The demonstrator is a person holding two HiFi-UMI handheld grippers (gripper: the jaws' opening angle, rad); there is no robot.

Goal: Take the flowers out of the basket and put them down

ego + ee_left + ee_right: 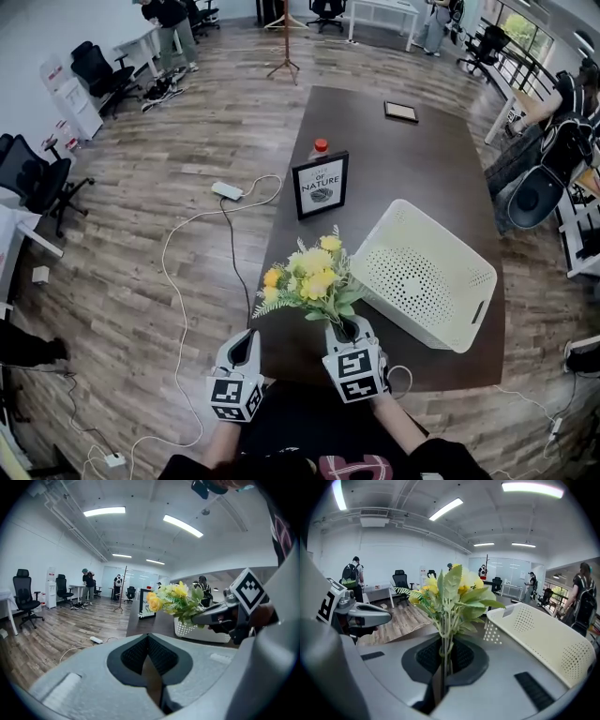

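The right gripper [345,329] is pinching the stems of the flowers [309,279], holding the bunch over the near end of the table [422,159], just left of the white basket [427,277]. The left gripper [247,348] is hovering at its left, jaws pressed together on nothing.

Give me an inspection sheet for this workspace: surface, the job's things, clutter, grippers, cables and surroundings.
Surface: dark table, long, standing on a wooden floor.
Job's things: flowers outside the white basket, held over the table's near end; the basket sits tilted on the table.
Clutter: framed sign, red-capped bottle behind it, flat tablet-like item at the far end.
Grippers: right hand-held gripper shut on the flowers' stems; left hand-held gripper shut, empty.
Cables: white cable and power strip on the floor, left of the table.
Surroundings: office chairs, coat stand, people in the background.
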